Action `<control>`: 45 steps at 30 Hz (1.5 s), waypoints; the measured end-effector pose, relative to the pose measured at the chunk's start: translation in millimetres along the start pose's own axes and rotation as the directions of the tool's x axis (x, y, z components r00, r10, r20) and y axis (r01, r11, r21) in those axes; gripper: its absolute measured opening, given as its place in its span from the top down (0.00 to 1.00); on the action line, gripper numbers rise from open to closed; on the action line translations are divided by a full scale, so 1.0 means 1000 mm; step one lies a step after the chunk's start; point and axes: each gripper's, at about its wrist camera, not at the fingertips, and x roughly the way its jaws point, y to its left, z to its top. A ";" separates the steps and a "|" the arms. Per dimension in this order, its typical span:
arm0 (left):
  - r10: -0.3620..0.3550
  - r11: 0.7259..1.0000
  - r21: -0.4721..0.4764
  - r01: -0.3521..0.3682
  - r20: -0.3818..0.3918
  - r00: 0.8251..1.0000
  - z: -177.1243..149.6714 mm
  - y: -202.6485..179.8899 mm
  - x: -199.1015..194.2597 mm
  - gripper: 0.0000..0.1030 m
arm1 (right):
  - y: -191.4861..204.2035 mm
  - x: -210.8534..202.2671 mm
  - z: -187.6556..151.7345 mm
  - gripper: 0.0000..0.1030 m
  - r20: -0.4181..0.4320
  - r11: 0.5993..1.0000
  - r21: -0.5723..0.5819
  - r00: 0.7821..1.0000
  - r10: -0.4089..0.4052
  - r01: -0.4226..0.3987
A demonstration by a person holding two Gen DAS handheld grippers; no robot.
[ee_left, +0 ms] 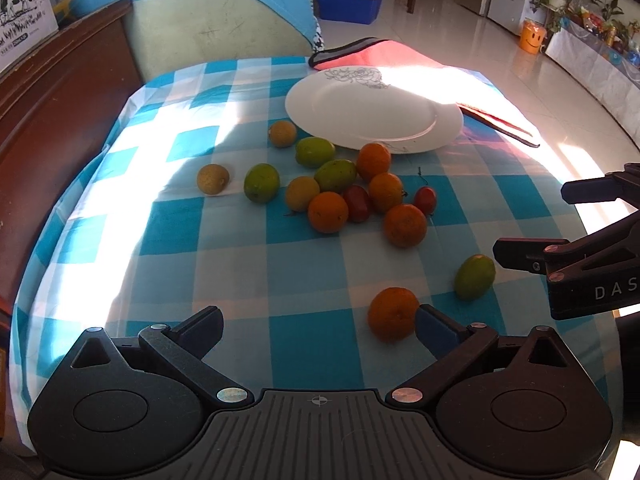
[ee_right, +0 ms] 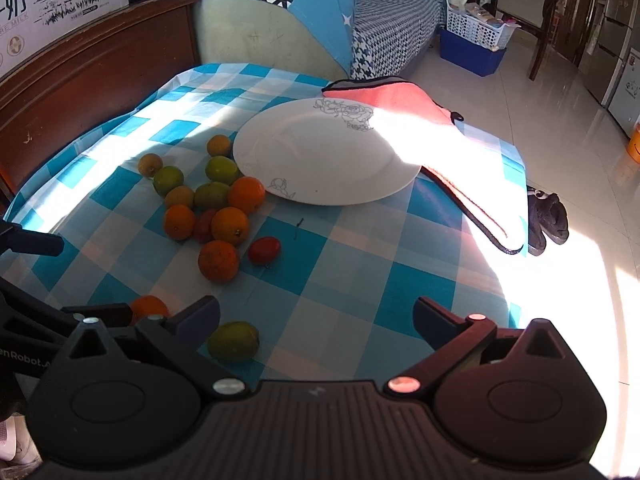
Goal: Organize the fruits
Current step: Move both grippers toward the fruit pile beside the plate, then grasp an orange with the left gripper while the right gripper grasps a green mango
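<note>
A white plate (ee_left: 372, 116) with a flower print lies empty at the far side of the checked tablecloth; it also shows in the right wrist view (ee_right: 320, 152). A cluster of oranges (ee_left: 328, 212), green fruits (ee_left: 262, 182) and red fruits (ee_left: 357, 203) lies in front of it. One orange (ee_left: 393, 313) sits just inside my left gripper's right finger. A green fruit (ee_left: 474, 276) lies near my right gripper (ee_left: 532, 224). My left gripper (ee_left: 320, 326) is open and empty. My right gripper (ee_right: 316, 316) is open and empty, with the green fruit (ee_right: 233, 341) by its left finger.
A pink cloth (ee_right: 420, 120) lies behind and right of the plate, hanging over the table edge. A wooden bed frame (ee_right: 100, 68) borders the left. Shoes (ee_right: 546, 220) lie on the tiled floor at the right. A blue crate with a white basket (ee_right: 472, 40) stands farther back.
</note>
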 end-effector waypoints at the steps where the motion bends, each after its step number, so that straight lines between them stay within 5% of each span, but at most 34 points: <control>1: -0.011 1.000 0.017 0.011 0.001 1.000 -0.002 -0.003 0.000 0.02 | -0.001 0.002 -0.003 0.04 -0.015 1.000 -0.006 1.000 0.004 -0.004; 4: -0.024 0.998 0.056 0.024 0.008 1.000 -0.007 -0.010 0.000 0.02 | -0.003 0.005 -0.011 0.16 -0.053 0.999 0.003 0.998 0.039 -0.039; 28: -0.058 0.991 0.127 0.050 0.056 0.997 -0.013 -0.017 0.010 0.20 | 0.018 0.017 -0.012 0.37 -0.068 0.988 -0.027 0.986 0.152 -0.154; 45: -0.097 0.989 0.117 0.089 0.060 0.994 -0.014 -0.017 0.020 0.58 | 0.023 0.025 -0.012 0.67 -0.090 0.983 -0.004 0.979 0.184 -0.185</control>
